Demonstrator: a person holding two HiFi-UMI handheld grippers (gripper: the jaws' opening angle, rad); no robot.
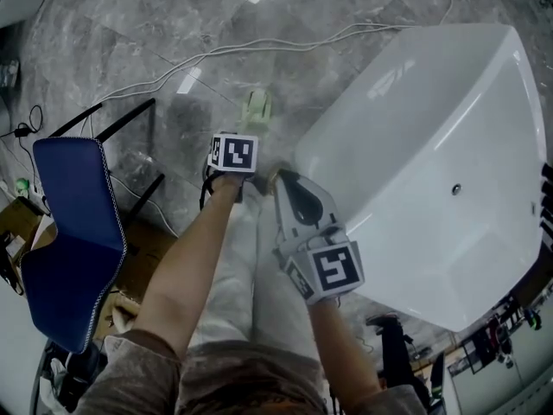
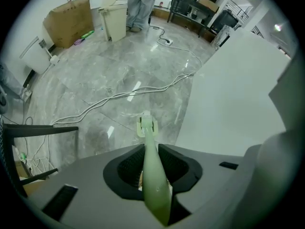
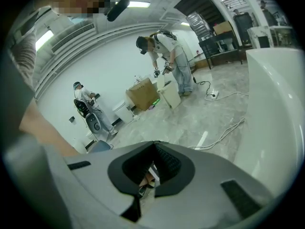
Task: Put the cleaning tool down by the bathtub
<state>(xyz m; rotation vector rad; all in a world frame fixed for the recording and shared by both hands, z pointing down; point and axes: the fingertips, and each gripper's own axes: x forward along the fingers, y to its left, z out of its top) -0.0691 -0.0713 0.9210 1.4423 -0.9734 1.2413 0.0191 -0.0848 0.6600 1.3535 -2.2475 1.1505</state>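
My left gripper [image 2: 151, 149] is shut on the handle of a pale green cleaning tool [image 2: 153, 175]. The tool's small head [image 2: 146, 124] points down at the grey floor, close beside the white bathtub [image 2: 233, 104]. In the head view the tool [image 1: 257, 110] shows just past the left gripper's marker cube [image 1: 234, 153], left of the bathtub's [image 1: 432, 162] near corner. My right gripper [image 1: 292, 199] hovers by that corner, jaws shut with nothing between them. From the right gripper view its tips [image 3: 152, 144] meet, and the tub rim [image 3: 279, 104] lies to the right.
A blue chair [image 1: 73, 232] stands at the left. White cables [image 1: 216, 54] run over the marble floor beyond the tool. A cardboard box [image 2: 71, 20] and a white bin [image 2: 114, 20] stand far off, where a person [image 3: 171, 61] works.
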